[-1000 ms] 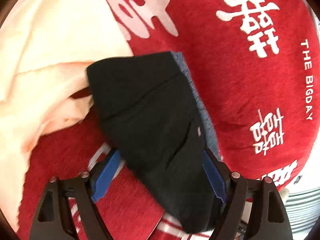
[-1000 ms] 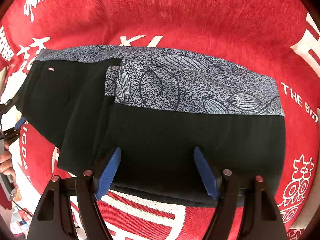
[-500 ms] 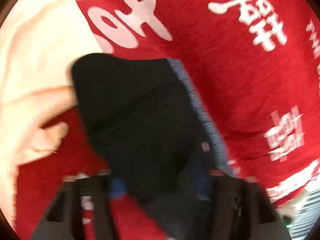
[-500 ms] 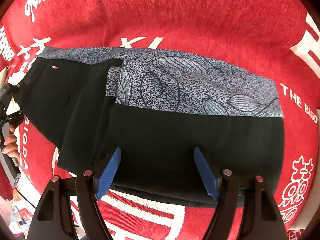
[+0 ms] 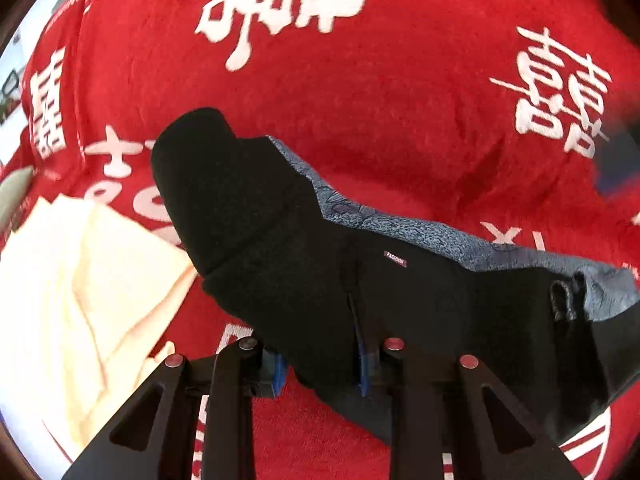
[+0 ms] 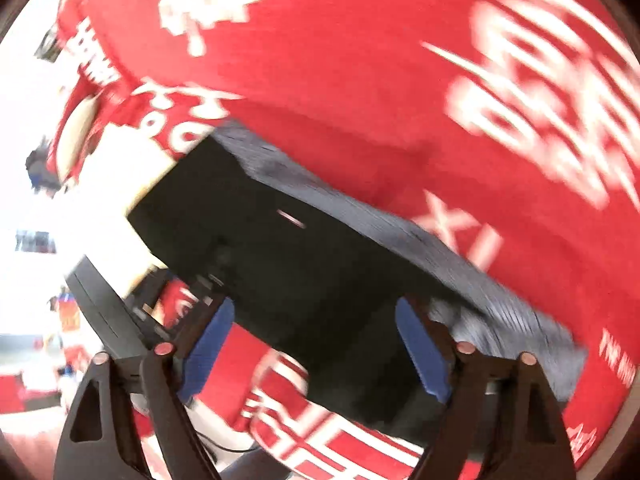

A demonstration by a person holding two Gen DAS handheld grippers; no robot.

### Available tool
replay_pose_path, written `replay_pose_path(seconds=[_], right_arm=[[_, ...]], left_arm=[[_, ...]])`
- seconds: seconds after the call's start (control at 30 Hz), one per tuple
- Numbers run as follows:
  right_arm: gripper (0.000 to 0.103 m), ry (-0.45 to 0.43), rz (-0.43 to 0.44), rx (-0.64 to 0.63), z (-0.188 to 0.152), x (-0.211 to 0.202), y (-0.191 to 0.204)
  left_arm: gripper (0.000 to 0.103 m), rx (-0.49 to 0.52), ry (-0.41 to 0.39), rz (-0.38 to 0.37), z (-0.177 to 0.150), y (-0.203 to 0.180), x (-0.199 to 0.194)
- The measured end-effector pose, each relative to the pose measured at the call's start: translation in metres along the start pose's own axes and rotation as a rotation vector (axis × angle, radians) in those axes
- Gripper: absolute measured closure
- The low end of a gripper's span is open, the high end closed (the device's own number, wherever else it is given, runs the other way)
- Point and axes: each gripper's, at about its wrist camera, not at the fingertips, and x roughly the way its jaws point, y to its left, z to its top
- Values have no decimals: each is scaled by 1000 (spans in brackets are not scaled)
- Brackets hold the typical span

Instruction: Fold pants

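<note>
Red printed cloth (image 5: 400, 120) under black pants (image 5: 320, 280), left fingers (image 5: 276, 372) pinching them, right fingers (image 6: 208, 344) spread.

The pants (image 5: 400, 300) carry a small tag (image 5: 395, 259) reading "FASHION".

A big red cloth (image 5: 400, 128) with white signs and letters is covering the top where everything is sitting. The black and grey pants (image 5: 320, 272) are lying on it, and a soft cream cloth (image 5: 80, 280) is lying just beside them, touching.
</note>
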Motion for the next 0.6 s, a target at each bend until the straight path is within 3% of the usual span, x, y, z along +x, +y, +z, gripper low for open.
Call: replay_pose_path(seconds=[0.23,0.43,0.6], right_arm=[[15,222,77,-87,90,65,86],[15,401,-86,-226,112,128,142],[16,499,-219,-252,106,162,148]], left_arm=[[76,18,4,13,2,-5,-1],[76,55,-19,28,-1,-12,-5],[76,50,-22,26,-1,-11,-8]])
